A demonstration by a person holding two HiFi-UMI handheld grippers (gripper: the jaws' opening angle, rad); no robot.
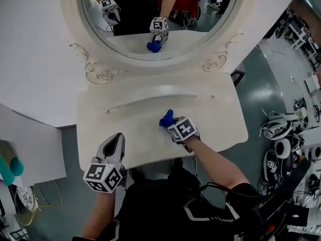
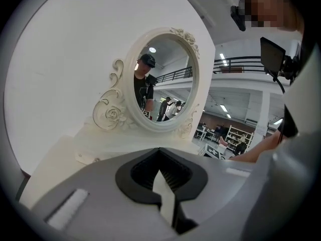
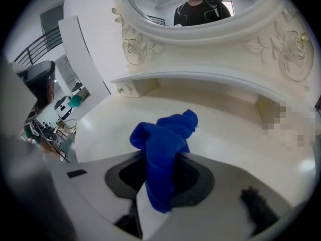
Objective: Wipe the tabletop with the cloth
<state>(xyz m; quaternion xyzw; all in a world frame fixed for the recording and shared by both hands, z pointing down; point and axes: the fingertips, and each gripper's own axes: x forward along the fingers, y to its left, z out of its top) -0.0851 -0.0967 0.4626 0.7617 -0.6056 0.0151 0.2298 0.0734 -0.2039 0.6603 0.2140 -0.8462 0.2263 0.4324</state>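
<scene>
A blue cloth [image 1: 166, 118] is bunched on the cream tabletop [image 1: 215, 119] of a dressing table, near its middle right. My right gripper [image 1: 172, 125] is shut on the blue cloth [image 3: 163, 154], which sticks up and forward out of the jaws in the right gripper view. My left gripper [image 1: 114, 143] hovers at the table's front left edge, away from the cloth. In the left gripper view its jaws [image 2: 165, 197] are pressed together with nothing between them.
An oval mirror [image 1: 160, 19] in an ornate cream frame stands at the back of the table, above a raised curved shelf [image 1: 155, 97]. A white wall panel [image 1: 30, 59] is at the left. Headsets and gear [image 1: 283, 144] lie on the floor to the right.
</scene>
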